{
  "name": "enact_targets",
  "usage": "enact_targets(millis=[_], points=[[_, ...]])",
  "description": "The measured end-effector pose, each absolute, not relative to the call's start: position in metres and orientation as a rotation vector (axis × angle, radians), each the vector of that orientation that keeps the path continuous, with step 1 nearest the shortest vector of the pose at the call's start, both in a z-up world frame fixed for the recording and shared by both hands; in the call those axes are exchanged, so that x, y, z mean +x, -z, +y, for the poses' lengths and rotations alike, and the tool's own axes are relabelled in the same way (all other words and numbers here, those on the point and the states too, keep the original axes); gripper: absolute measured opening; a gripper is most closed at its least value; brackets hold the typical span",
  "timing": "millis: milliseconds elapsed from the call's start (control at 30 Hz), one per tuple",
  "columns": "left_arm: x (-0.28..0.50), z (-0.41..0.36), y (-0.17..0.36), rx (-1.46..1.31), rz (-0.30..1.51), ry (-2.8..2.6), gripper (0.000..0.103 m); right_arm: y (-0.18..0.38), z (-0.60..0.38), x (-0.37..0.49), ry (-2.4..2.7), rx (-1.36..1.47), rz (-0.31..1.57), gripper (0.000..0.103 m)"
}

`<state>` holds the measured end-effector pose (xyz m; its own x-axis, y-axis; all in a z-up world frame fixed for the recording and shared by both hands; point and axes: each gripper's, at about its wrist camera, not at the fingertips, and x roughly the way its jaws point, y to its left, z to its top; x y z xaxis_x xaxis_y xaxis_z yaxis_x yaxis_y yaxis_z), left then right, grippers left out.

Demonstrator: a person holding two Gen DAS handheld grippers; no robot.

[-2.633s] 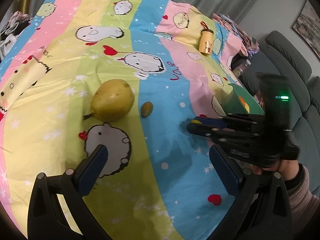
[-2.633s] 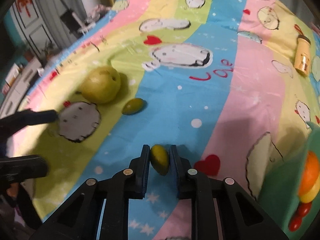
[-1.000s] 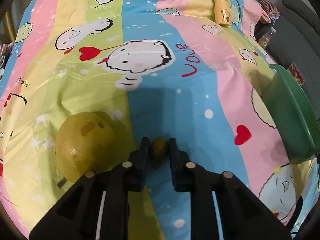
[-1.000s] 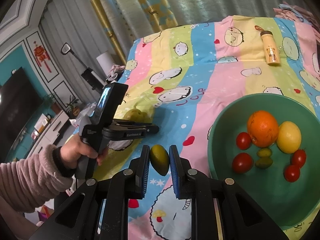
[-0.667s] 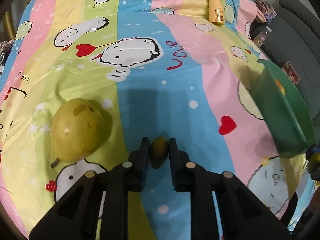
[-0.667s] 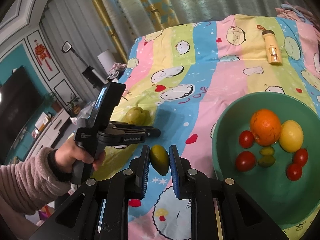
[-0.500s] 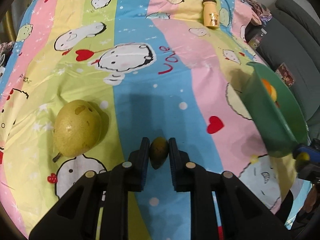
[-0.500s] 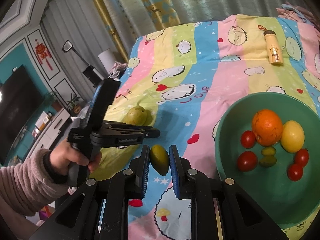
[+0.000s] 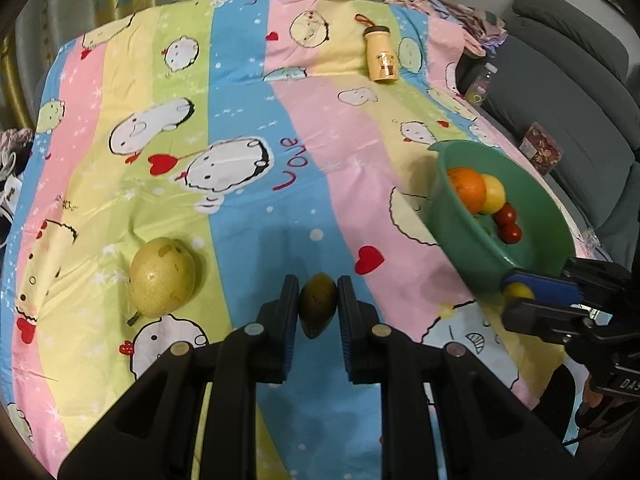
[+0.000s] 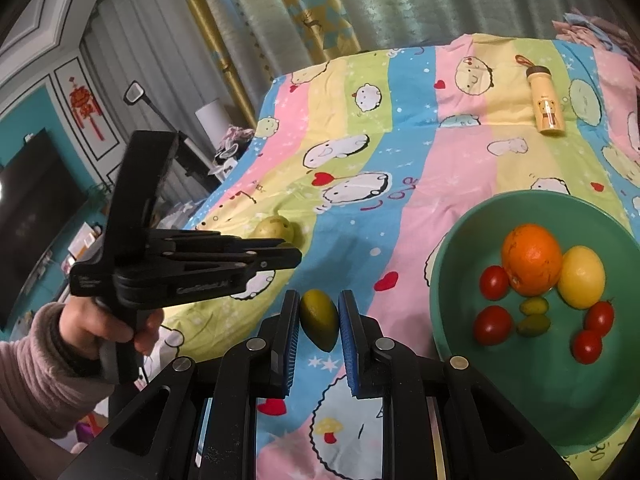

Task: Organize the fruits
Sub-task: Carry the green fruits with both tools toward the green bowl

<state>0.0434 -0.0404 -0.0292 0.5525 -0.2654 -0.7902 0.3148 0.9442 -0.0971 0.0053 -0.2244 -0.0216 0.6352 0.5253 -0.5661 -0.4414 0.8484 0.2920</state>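
Observation:
My left gripper (image 9: 318, 308) is shut on a small green olive-like fruit (image 9: 317, 305) and holds it above the striped cartoon bedsheet. My right gripper (image 10: 319, 320) is shut on a second small green fruit (image 10: 319, 318), held up left of the green bowl (image 10: 452, 264). The bowl holds an orange (image 10: 531, 260), a lemon (image 10: 581, 282), several cherry tomatoes and two small green fruits (image 10: 533, 316). A yellow-green pear (image 9: 162, 276) lies on the sheet left of my left gripper. The bowl also shows in the left wrist view (image 9: 472, 248), at the right.
A small yellow bottle (image 9: 383, 59) lies at the far side of the bed. A grey sofa (image 9: 576, 92) stands to the right. Curtains hang behind. A TV and cabinet stand at the left in the right wrist view (image 10: 28, 216).
My left gripper closed on the small fruit next to the pear and lifted it back and up. My right gripper carried its fruit up toward the bowl and now holds nearly still.

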Motion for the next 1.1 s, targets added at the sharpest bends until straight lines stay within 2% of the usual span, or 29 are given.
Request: enact_targets(millis=[1100], points=[[0.033, -0.125, -0.008, 0.184, 0.826, 0.473, 0.019, 0.004, -0.288, -0.005, -0.402, 0.204, 0.584, 0.021]])
